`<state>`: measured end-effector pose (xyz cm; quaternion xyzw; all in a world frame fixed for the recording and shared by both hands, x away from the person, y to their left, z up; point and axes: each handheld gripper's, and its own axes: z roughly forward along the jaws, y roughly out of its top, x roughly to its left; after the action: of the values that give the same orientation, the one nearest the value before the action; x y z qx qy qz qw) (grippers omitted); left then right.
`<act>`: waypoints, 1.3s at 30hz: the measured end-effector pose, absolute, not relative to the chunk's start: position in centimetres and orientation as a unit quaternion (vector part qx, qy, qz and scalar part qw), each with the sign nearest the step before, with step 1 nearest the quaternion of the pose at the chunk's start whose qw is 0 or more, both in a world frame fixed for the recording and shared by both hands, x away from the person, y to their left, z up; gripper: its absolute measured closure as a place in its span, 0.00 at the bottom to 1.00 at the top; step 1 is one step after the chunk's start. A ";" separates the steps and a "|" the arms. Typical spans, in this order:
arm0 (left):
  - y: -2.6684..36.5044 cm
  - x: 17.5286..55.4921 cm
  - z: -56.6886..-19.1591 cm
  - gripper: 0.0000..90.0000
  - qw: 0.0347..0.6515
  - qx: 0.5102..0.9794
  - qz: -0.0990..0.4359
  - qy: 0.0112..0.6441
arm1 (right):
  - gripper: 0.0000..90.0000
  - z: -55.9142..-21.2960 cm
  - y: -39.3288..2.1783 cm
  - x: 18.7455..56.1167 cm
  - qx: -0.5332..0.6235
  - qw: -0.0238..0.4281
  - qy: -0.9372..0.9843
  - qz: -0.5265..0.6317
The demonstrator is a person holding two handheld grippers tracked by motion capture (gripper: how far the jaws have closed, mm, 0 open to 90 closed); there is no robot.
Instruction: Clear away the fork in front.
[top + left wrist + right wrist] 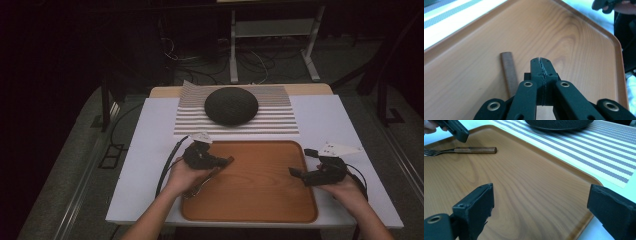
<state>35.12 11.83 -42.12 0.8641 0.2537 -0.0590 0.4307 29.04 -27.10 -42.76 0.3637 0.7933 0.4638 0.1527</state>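
A wooden tray (260,200) is seen lying on a white worktop (140,165), with a person's forearms entering from the near edge. Beyond the tray a grey-and-white striped placemat (280,120) is laid out, and a dark, round, domed object (231,105) is set on it.

A fork (461,150) with a wooden handle is laid flat on the tray's floor near its left side. In the right gripper view its metal tines are seen pointing toward the tray's left rim and its handle toward the tray's middle.

The left hand-held gripper (226,161) is held over the left part of the tray, just above the fork and a little to one side of the handle. In the left gripper view its two black jaws are seen pressed fully together, with nothing caught between them; the fork's handle end is visible on the wood just beside them, untouched.

The right hand-held gripper (298,166) is held at the tray's right edge and is pointed across the tray toward the left one. Its jaws are spread wide, and nothing is held between them.
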 end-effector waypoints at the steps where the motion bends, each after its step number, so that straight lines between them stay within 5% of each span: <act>1: 11.7 35.1 -42.1 1.00 0.429 0.866 -0.058 0.252 | 0.08 -42.8 -27.1 29.0 0.363 0.151 0.794 0.464; 12: 10.4 35.3 -43.9 1.00 0.358 0.898 -0.034 0.254 | 0.08 -42.8 -27.4 29.0 0.365 0.153 0.793 0.464; 39: 17.6 37.8 -43.8 1.00 0.354 0.868 0.011 0.348 | 0.08 -42.8 -27.4 28.9 0.366 0.152 0.794 0.462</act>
<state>37.77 17.61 -43.84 0.8683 0.3477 0.0109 0.3537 28.93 -27.40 -42.81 0.3660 0.7936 0.4615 0.1525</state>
